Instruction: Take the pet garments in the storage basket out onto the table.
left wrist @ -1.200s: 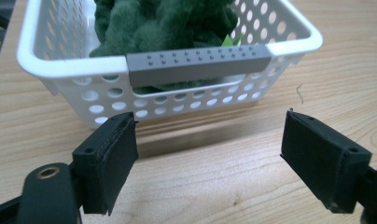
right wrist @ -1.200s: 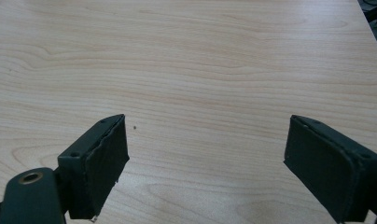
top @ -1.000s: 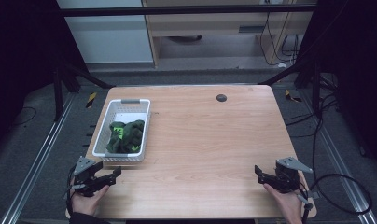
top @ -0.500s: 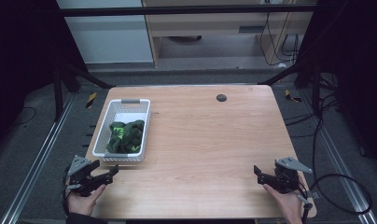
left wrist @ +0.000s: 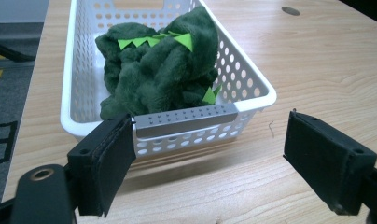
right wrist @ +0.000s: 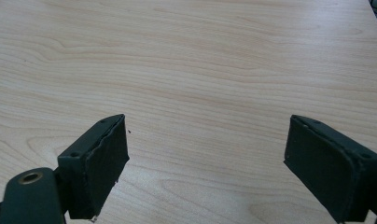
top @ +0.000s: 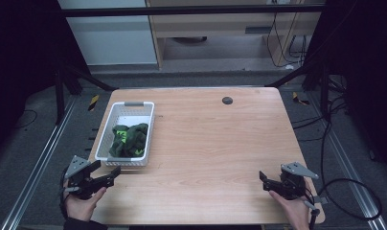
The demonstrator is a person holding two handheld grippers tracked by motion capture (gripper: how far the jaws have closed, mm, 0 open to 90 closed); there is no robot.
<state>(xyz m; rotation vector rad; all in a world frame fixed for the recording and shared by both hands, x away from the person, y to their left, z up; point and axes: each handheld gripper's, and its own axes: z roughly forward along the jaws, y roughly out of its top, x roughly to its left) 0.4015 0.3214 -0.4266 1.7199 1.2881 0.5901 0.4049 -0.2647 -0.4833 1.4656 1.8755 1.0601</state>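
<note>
The high view looks down on the whole wooden table (top: 206, 143); both gripper views skim it closely; the left shares the white basket (left wrist: 252, 79).

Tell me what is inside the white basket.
The basket holds a dark green plush with bright green triangular spikes, bunched toward its near end. The far end shows bare basket floor. Whatever lies under the plush is covered, and its overall shape cannot be made out.
</note>
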